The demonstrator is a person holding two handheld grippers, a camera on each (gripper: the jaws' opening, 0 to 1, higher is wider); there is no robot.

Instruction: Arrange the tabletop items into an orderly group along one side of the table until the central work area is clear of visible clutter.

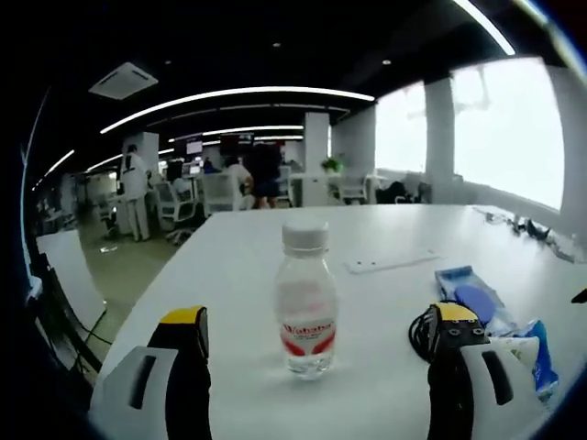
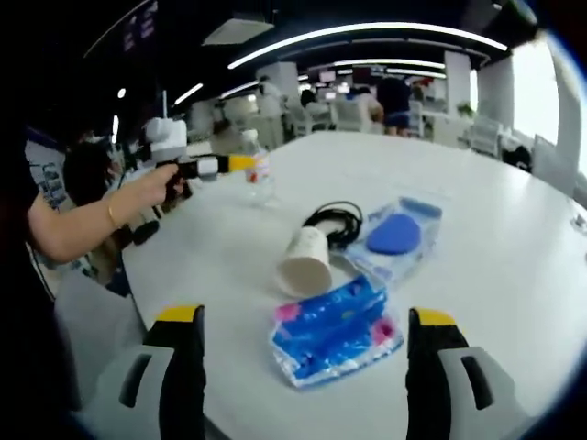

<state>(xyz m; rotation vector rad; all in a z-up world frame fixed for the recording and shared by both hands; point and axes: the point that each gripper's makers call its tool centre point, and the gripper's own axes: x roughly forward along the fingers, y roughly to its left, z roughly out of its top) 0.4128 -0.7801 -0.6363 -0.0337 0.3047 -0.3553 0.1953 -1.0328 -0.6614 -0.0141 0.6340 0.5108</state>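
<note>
A small clear water bottle (image 1: pixel 305 298) with a white cap and red label stands upright on the white table (image 1: pixel 385 229). My left gripper (image 1: pixel 316 332) is open, one jaw on each side of the bottle and not touching it. The right gripper view has that bottle (image 2: pixel 260 179) at the far left of the table, with the left gripper (image 2: pixel 240 164) beside it in a person's hand (image 2: pixel 151 188). My right gripper (image 2: pixel 305 321) is open over a blue snack packet (image 2: pixel 335 332). Beyond the packet, a white paper cup (image 2: pixel 304 261) lies on its side.
A coiled black cable (image 2: pixel 335 223) and a blue mouse in clear packaging (image 2: pixel 394 234) lie past the cup. A flat white strip (image 1: pixel 390 263) rests farther along the table. The table edge (image 2: pixel 138 275) runs on the left. Chairs and people stand in the office behind.
</note>
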